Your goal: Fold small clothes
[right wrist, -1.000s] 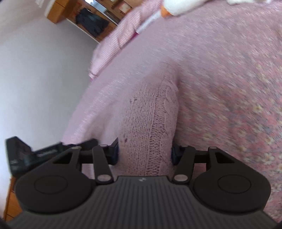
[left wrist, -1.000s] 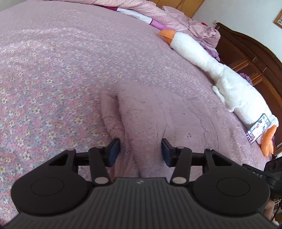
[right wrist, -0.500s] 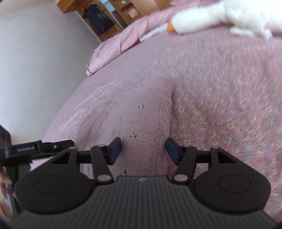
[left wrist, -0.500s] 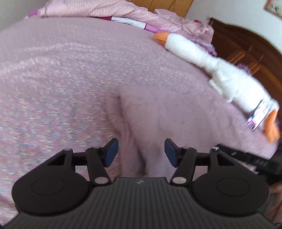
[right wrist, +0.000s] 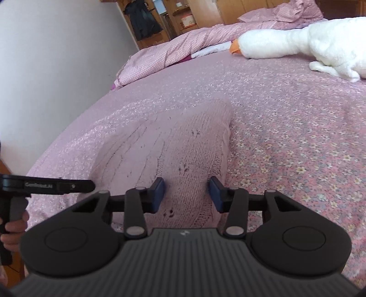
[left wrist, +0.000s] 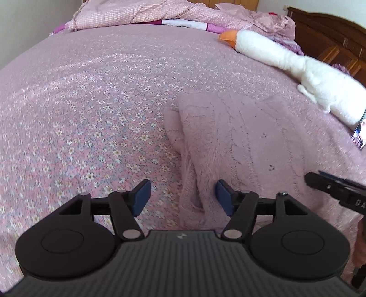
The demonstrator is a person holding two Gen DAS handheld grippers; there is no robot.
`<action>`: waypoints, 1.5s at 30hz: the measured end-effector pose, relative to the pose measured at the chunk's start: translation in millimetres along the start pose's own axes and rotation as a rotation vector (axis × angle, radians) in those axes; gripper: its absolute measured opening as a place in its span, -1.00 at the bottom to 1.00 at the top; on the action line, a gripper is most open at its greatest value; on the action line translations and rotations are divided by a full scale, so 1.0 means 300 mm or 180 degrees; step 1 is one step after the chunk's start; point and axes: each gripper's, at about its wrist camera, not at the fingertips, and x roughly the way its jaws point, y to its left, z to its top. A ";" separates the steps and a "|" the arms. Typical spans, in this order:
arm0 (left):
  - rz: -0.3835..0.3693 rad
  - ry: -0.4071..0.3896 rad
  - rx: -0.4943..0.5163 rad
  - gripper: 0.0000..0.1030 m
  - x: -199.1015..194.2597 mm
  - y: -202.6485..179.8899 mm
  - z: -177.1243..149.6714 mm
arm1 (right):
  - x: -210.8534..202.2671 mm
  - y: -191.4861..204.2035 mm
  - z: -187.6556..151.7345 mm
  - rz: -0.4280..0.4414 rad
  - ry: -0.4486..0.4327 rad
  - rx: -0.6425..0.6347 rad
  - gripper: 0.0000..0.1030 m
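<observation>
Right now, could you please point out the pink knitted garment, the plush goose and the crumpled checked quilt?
pink knitted garment [left wrist: 247, 141]: left wrist view, middle of its folded top layer.
plush goose [right wrist: 274, 43]: right wrist view, its white neck.
checked quilt [right wrist: 164, 54]: right wrist view, its bunched middle.

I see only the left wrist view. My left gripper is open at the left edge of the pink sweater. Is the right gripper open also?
Observer: Yes, the right gripper is open, with its jaws apart over the sweater's right edge.
Operator: How does that edge lie?
Observer: It is a straight fold on the bedspread, and no sleeve sticks out.
Operator: What is beyond the bed?
Observer: A dark jacket hangs by wooden shelves.
</observation>
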 end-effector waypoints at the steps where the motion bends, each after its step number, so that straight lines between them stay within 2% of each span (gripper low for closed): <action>1: -0.0009 0.0001 -0.0022 0.52 -0.010 -0.008 -0.004 | -0.009 0.005 0.002 -0.0020 -0.0006 0.0028 0.01; 6: 0.0014 -0.0028 0.0090 0.88 -0.054 -0.083 -0.050 | -0.058 0.043 -0.021 -0.0139 -0.0055 -0.0076 0.41; 8: 0.0064 -0.0011 0.0162 0.91 -0.059 -0.119 -0.064 | -0.072 0.062 -0.037 -0.0180 -0.0066 -0.0149 0.60; 9: 0.0091 0.0025 0.0195 0.93 -0.056 -0.136 -0.070 | -0.077 0.069 -0.046 -0.0196 -0.0046 -0.0183 0.63; 14: 0.0248 0.0078 0.0265 0.93 -0.032 -0.190 -0.106 | -0.070 0.077 -0.084 -0.0243 0.0130 -0.0206 0.64; 22: 0.0276 0.0268 0.0200 0.93 0.028 -0.212 -0.162 | -0.040 0.062 -0.120 -0.0291 0.0351 -0.0133 0.64; 34: 0.0432 0.0405 0.0206 0.93 0.080 -0.211 -0.179 | -0.017 0.060 -0.134 -0.0305 0.0428 -0.0119 0.65; 45: 0.0525 0.0392 0.0194 0.93 0.089 -0.207 -0.184 | -0.006 0.058 -0.138 -0.0305 0.0452 -0.0107 0.65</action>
